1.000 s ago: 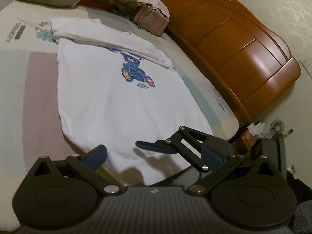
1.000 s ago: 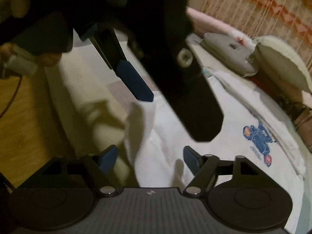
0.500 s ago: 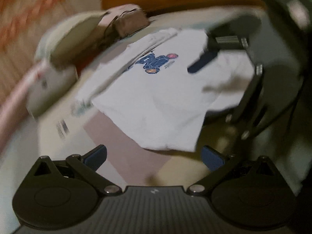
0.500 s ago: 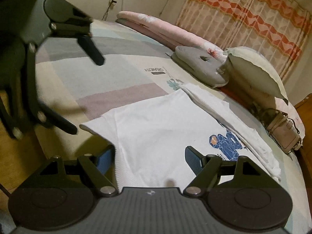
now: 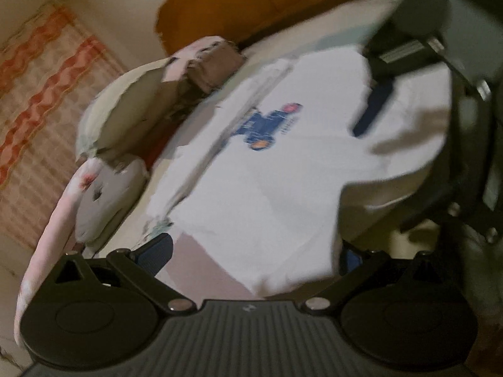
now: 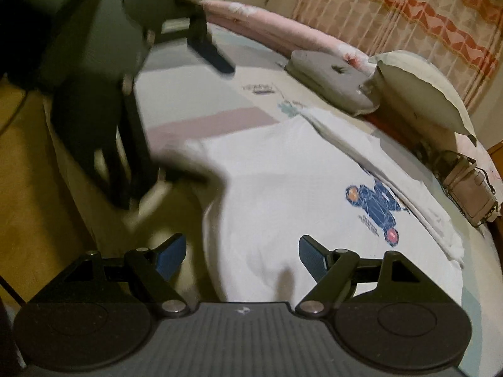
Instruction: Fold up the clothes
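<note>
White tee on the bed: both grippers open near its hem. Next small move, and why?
Probably close both grippers on the hem corners. The white tee lies flat on the bed, sleeve side already folded in. The left gripper and right gripper each stand open, straddling the near hem, holding nothing yet.

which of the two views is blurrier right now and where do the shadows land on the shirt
Left wrist view: smeared throughout, the print on the white t-shirt streaked. Right wrist view: sharper on the pillows and handbag; only the left gripper is motion-blurred. Shadows: the right gripper darkens the shirt's hem side in the left view.
</note>
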{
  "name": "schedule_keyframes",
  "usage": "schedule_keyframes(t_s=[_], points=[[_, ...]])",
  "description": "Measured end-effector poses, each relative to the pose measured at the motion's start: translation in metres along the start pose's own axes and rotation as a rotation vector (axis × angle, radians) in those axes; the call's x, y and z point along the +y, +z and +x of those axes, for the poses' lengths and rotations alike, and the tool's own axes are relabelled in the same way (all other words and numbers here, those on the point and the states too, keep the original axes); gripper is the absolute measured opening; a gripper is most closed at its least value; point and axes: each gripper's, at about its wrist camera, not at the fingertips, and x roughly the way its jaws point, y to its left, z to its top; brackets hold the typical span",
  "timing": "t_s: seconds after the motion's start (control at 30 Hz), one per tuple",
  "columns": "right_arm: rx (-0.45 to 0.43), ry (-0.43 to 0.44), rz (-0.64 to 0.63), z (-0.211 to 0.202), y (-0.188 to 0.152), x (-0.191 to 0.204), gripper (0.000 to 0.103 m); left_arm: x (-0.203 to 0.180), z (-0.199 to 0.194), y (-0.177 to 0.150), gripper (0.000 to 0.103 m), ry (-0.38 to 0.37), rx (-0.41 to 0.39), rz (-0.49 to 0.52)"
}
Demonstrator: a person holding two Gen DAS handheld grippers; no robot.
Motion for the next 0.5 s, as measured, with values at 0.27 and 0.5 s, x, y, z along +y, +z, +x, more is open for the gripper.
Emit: schedule_keyframes(t_s=[0.27, 0.5], points=[[0.019, -0.234, -0.106, 0.005, -0.011, 0.006, 0.083, 0.004, -0.008, -0.005, 0.102, -0.025, 0.017, -0.042], [-0.025, -0.3, -0.139, -0.002, -0.001, 0.006, 0.082, -0.02, -0.028, -0.002, 0.102, -0.133, -0.016, 0.041]])
